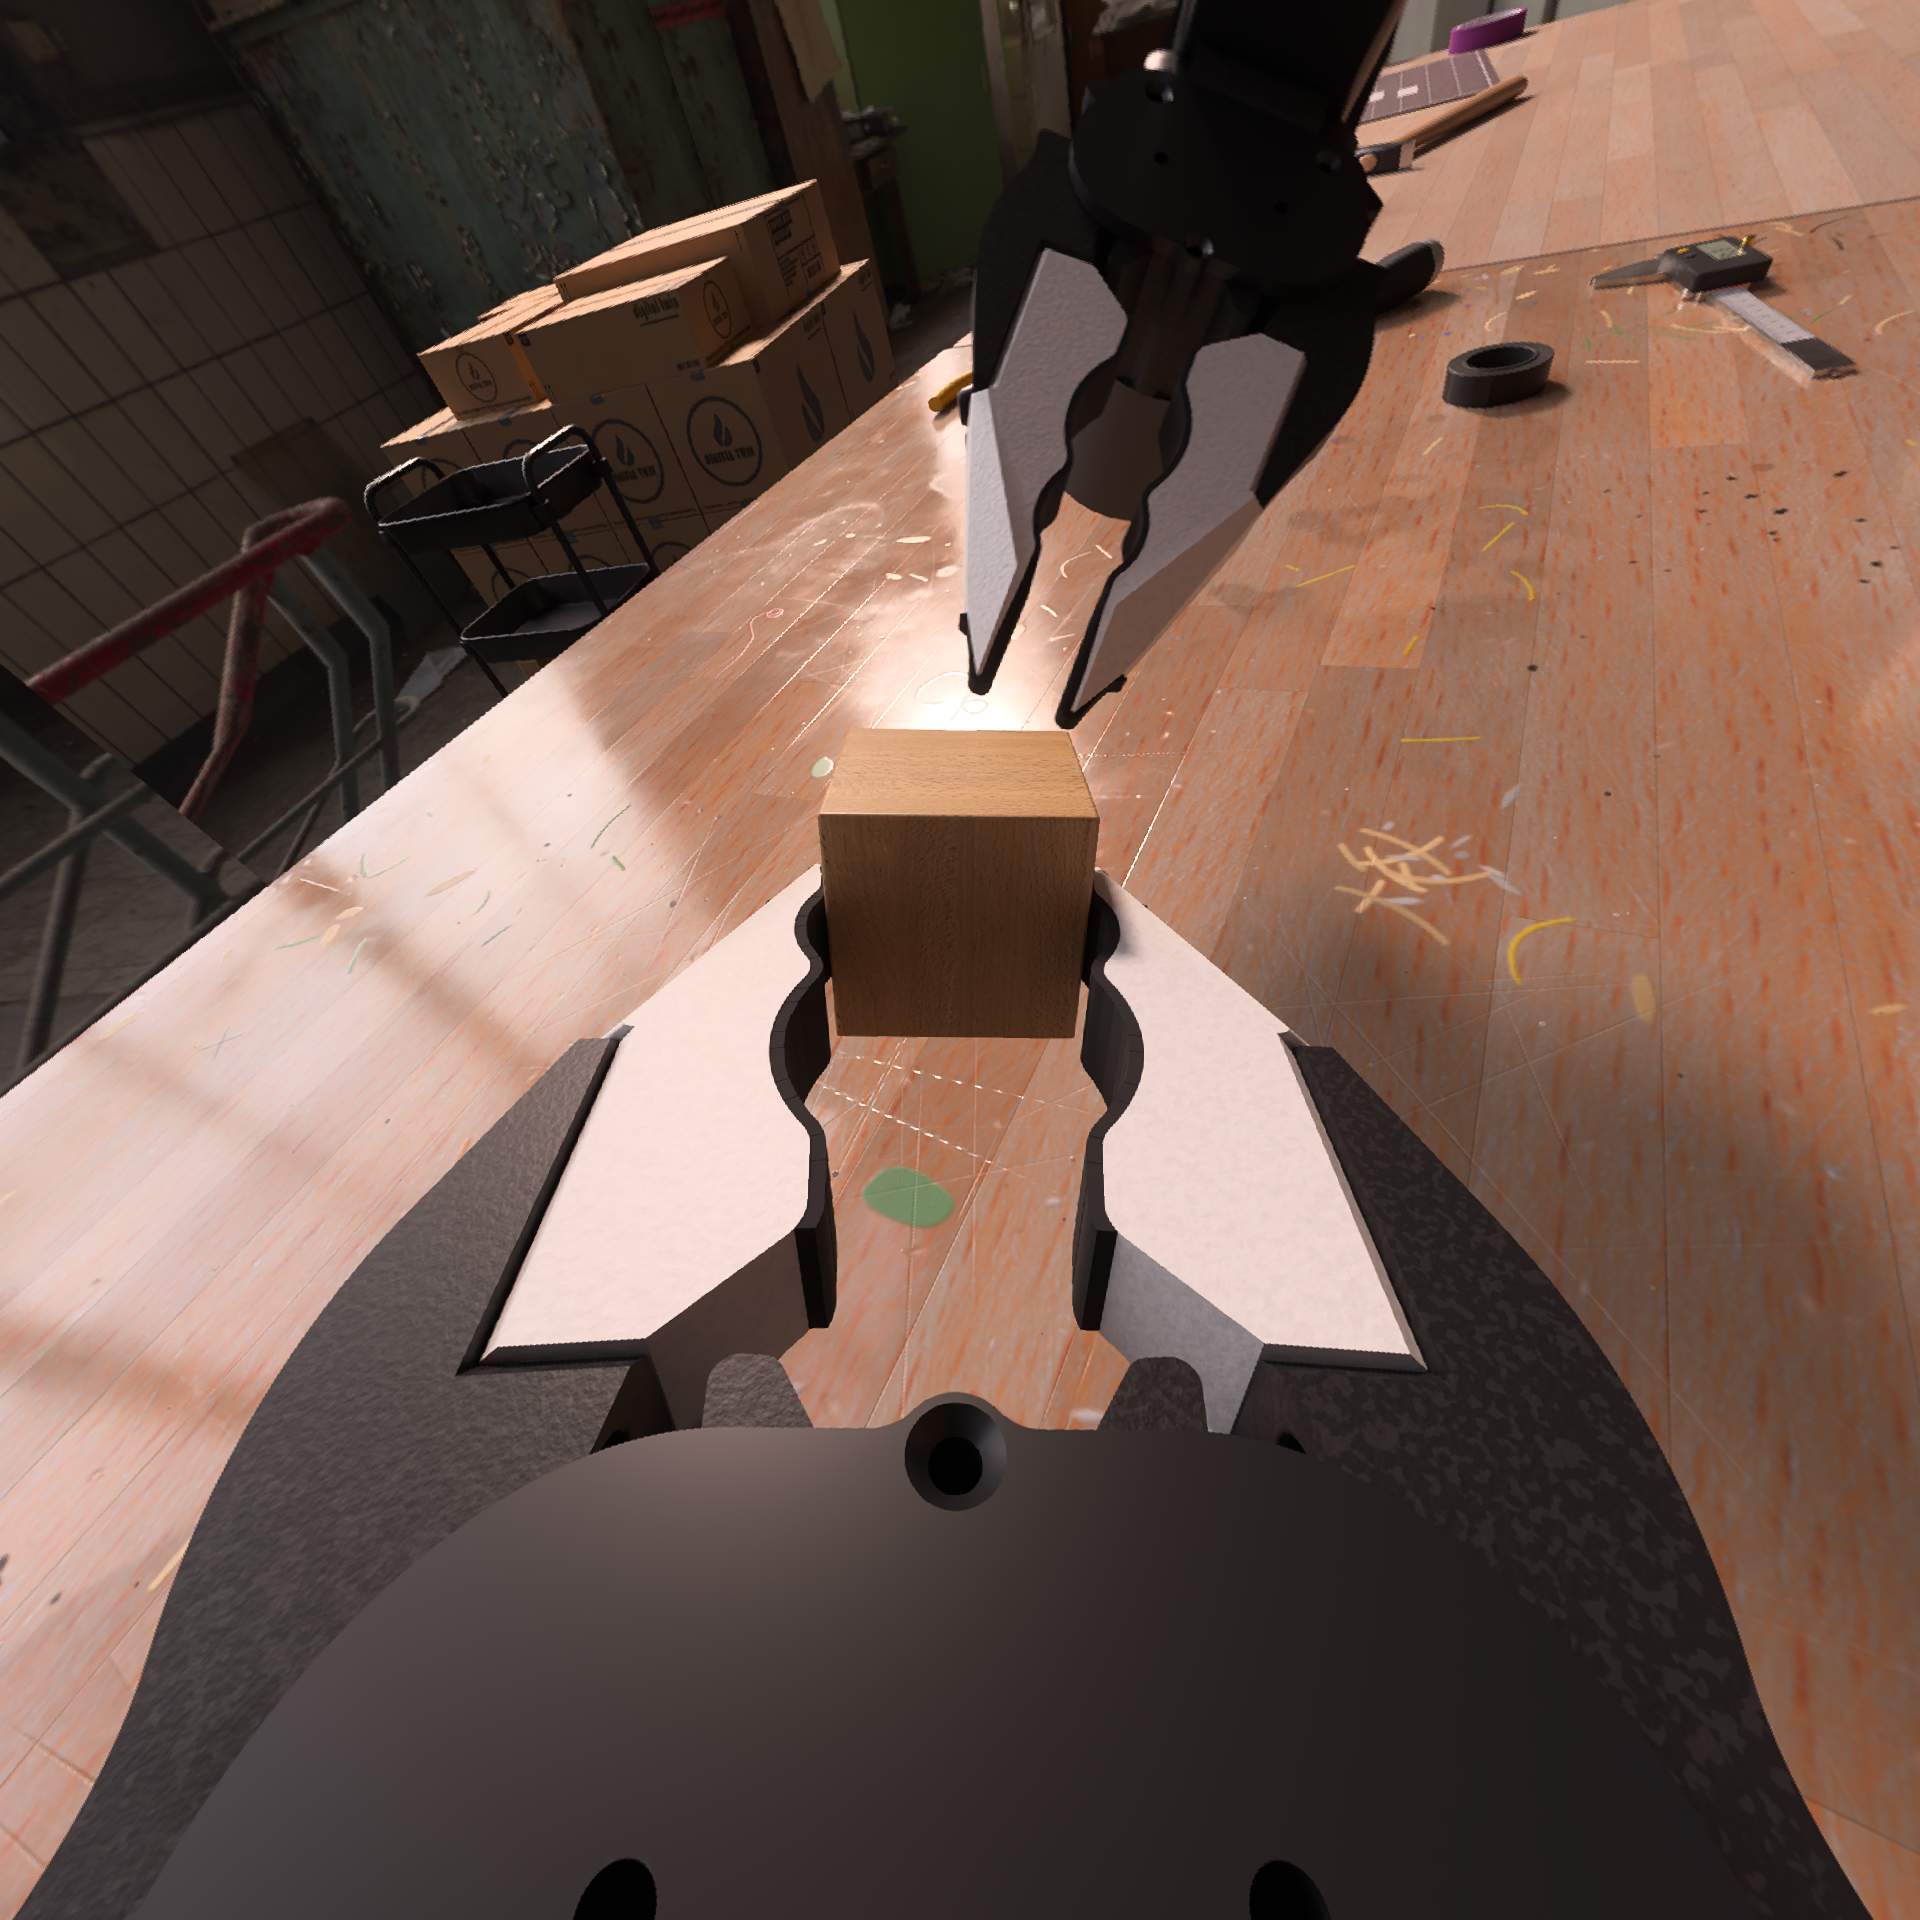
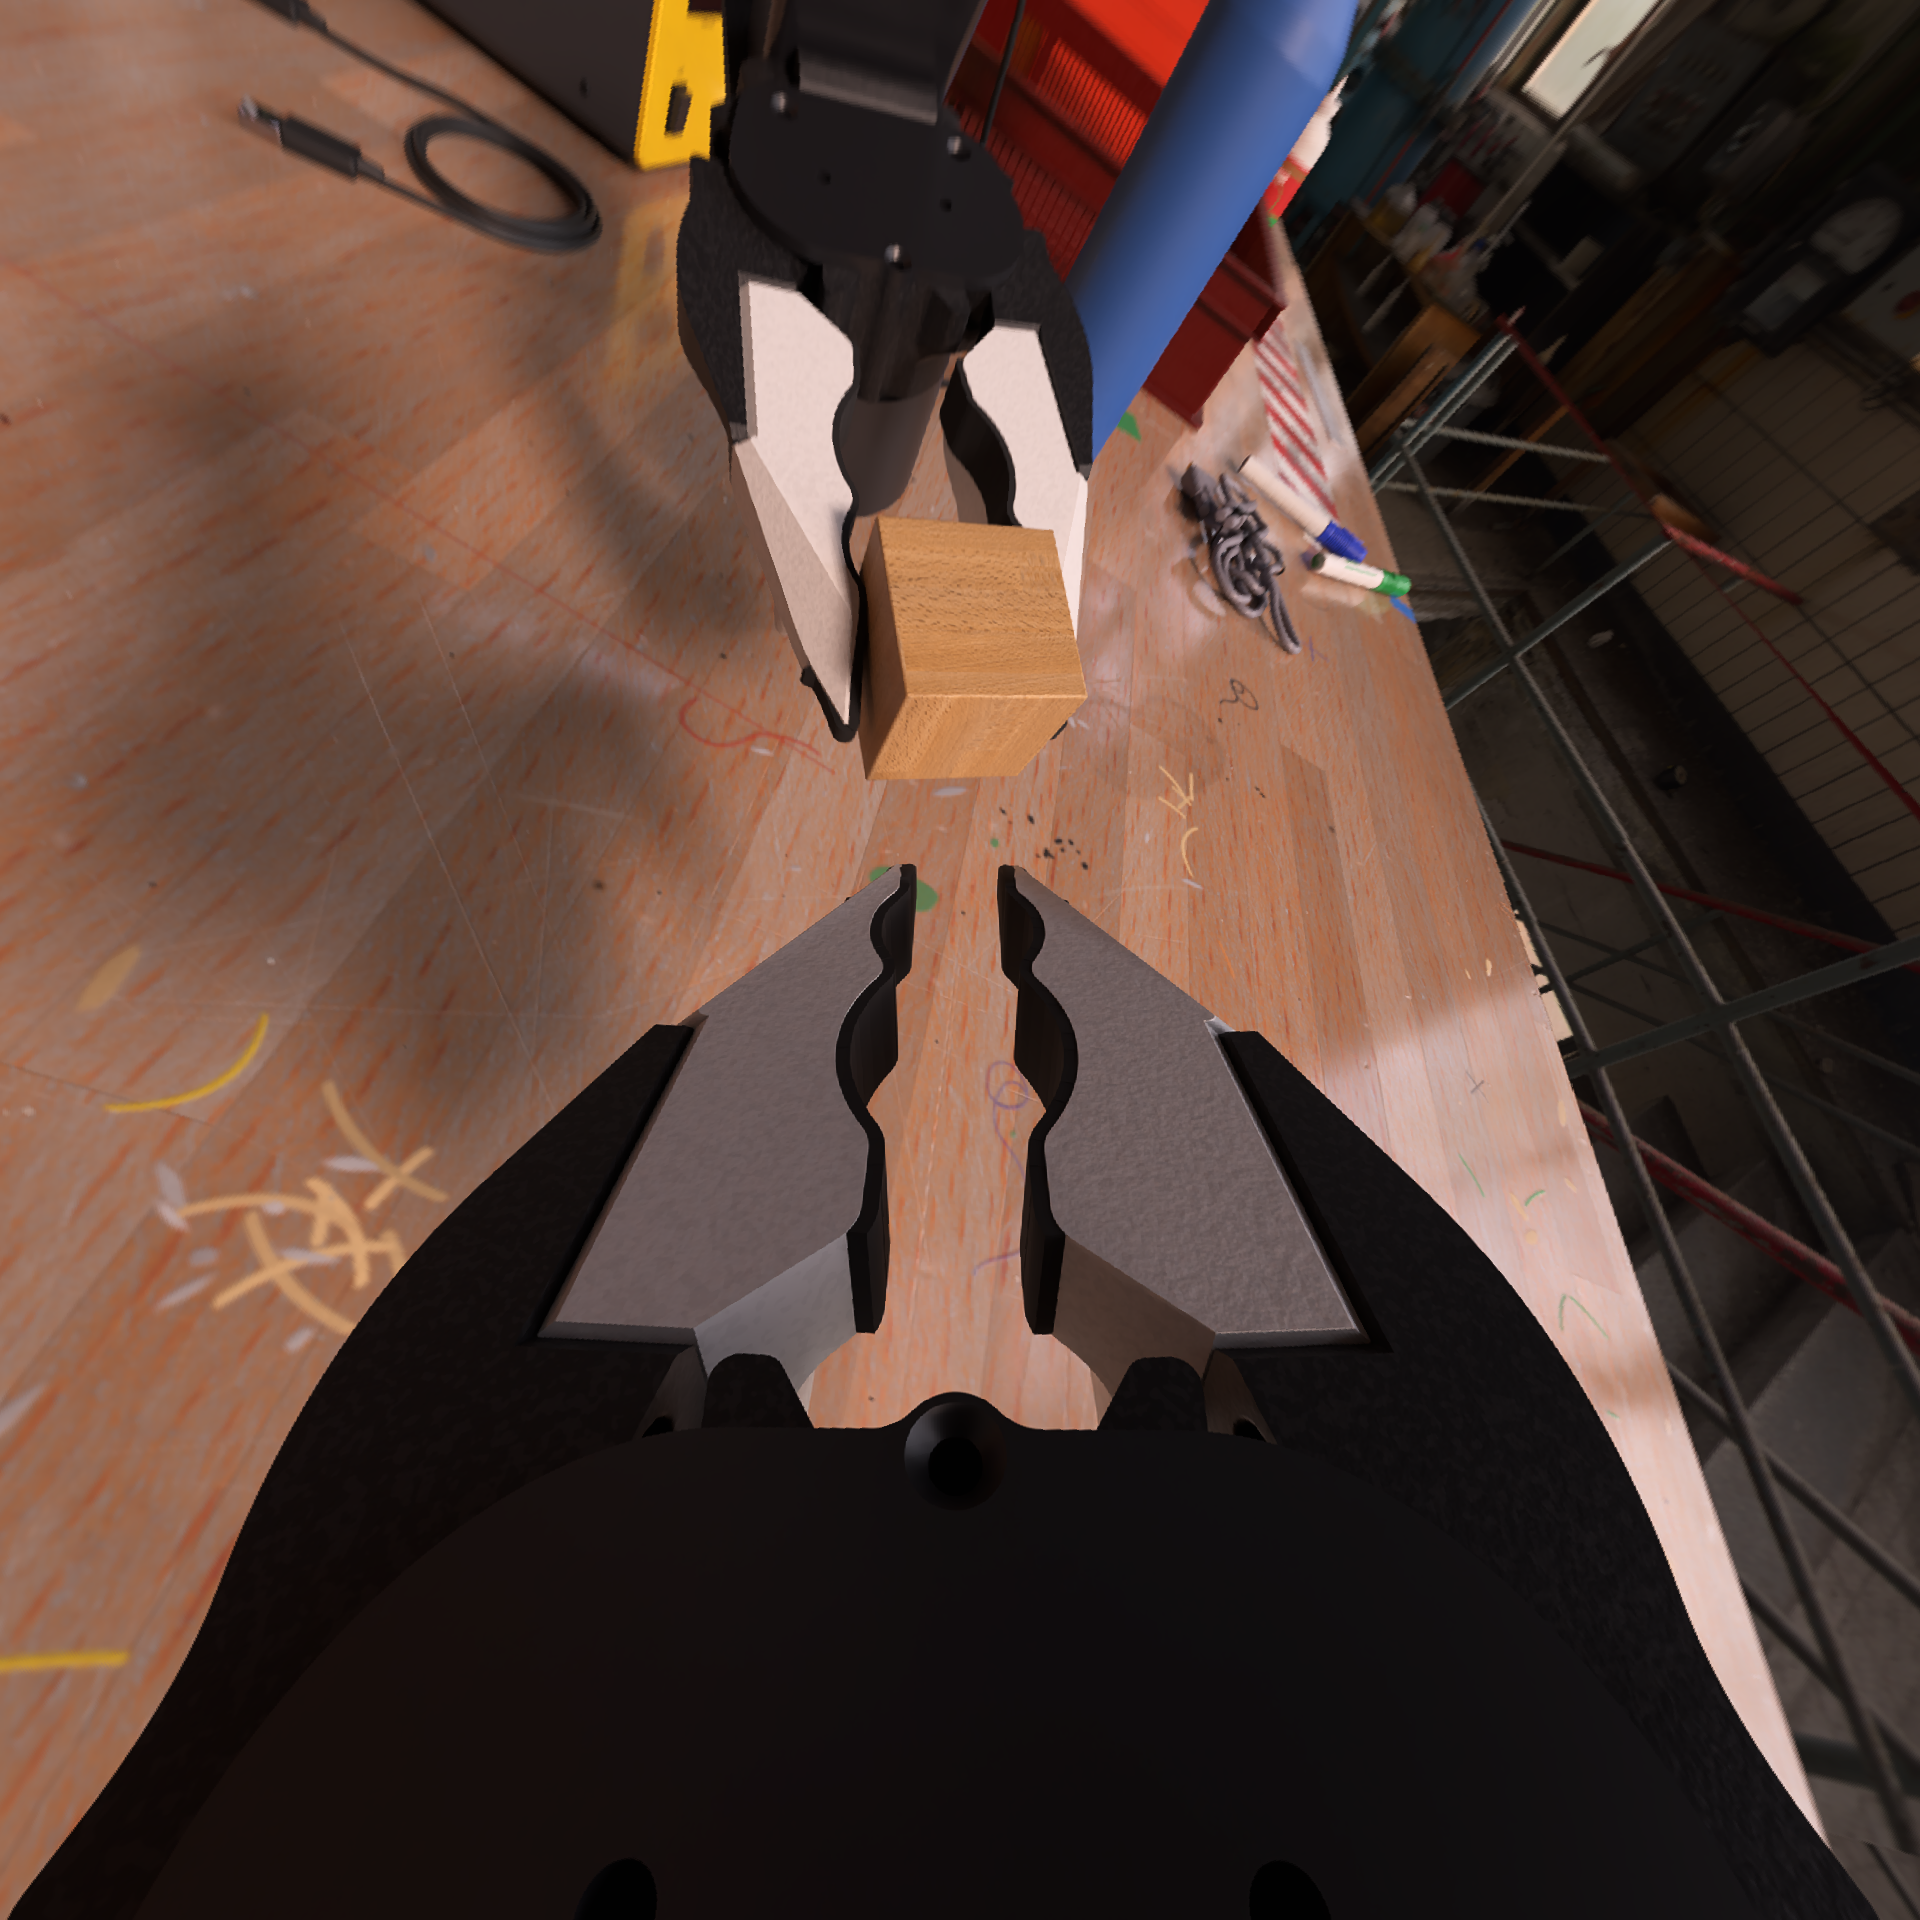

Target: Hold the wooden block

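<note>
The wooden block is a light brown cube. My left gripper is shut on it, with one white-padded finger on each side face, and seems to hold it just above the wooden tabletop. The block and the left gripper also show in the right wrist view. My right gripper is empty, its jaws a narrow gap apart, and it points at the block from the opposite side, a short way off. It shows in the left wrist view just beyond the block.
A black tape roll and a caliper lie on the table. Cardboard boxes and a black cart stand past its edge. A black cable, blue cylinder, grey cord bundle and markers lie behind the left gripper.
</note>
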Robot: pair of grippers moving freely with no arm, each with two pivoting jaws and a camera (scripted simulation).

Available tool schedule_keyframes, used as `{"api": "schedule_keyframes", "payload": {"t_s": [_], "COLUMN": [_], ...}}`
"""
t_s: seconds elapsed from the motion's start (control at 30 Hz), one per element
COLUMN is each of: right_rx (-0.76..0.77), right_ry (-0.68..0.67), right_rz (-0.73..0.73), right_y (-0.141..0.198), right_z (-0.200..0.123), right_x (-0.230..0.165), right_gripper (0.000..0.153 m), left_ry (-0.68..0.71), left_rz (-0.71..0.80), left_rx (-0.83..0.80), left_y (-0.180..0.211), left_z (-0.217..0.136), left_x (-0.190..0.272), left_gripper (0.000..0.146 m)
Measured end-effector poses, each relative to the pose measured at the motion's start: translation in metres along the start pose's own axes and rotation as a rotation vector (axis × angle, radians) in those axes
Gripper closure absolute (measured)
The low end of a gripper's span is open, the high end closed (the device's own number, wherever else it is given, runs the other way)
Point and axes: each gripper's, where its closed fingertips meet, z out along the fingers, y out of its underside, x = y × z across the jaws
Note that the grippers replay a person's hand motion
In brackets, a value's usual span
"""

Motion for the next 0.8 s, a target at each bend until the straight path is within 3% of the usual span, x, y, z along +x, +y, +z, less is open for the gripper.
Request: {"api": "schedule_keyframes", "payload": {"t_s": [0.4,0.8], "right_rx": [-0.105,-0.126], "right_ry": [-0.030,-0.014], "right_rz": [-0.195,-0.196], "right_y": [0.001,0.002], "right_z": [0.005,-0.004], "right_x": [0.003,0.008], "right_gripper": [0.150,0.150], "left_ry": [-0.002,-0.012], "left_rz": [-0.006,0.002], "left_rx": [-0.007,-0.018], "left_y": [0.000,0.000], "left_z": [0.001,0.002], "left_x": [-0.001,-0.002], "left_gripper": [0.100,0.100]}}
